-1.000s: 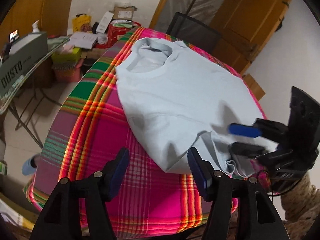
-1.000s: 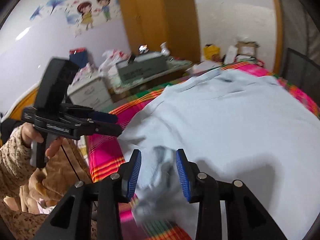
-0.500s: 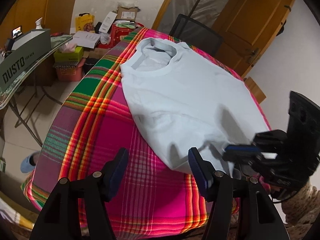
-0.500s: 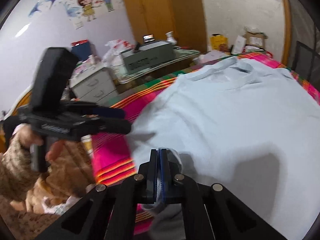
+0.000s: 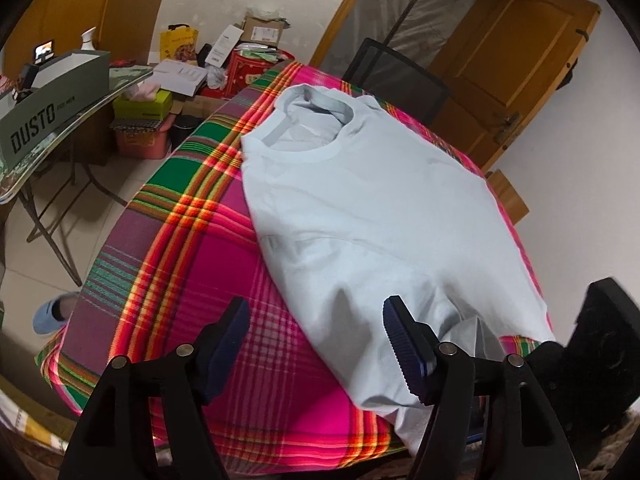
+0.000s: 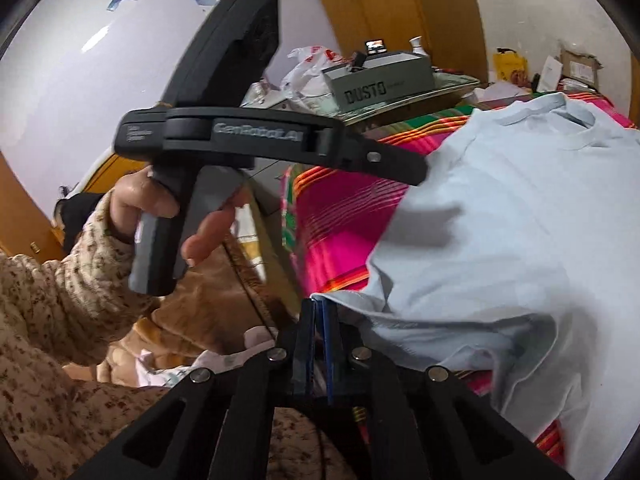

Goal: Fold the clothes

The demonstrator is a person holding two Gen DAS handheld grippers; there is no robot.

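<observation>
Two claws work on one pale blue shirt (image 5: 372, 216), which lies spread flat, collar away from the person, on a counter (image 5: 192, 240) under a bright pink, green and orange plaid cloth. Landmark: the shirt.

At the shirt's near hem, the right claw (image 6: 318, 312) has its pads nearly together, pinching a bunched corner of fabric, judged a grip meant to lift or drag that corner for a fold; its jaws have just eased slightly apart with the cloth between them. Left of the hem, the left claw (image 5: 316, 344) hovers with jaws wide apart and nothing between them, having just opened further, likely ready to take the other corner. A hand (image 6: 160, 208) in a speckled sleeve holds its handle.

Writing: the left claw's body reads "GenRobot.AI". Beyond the shirt's left side, a grey-green box (image 5: 52, 100) reads "DUSTO". Smaller print there is too small to read.
</observation>
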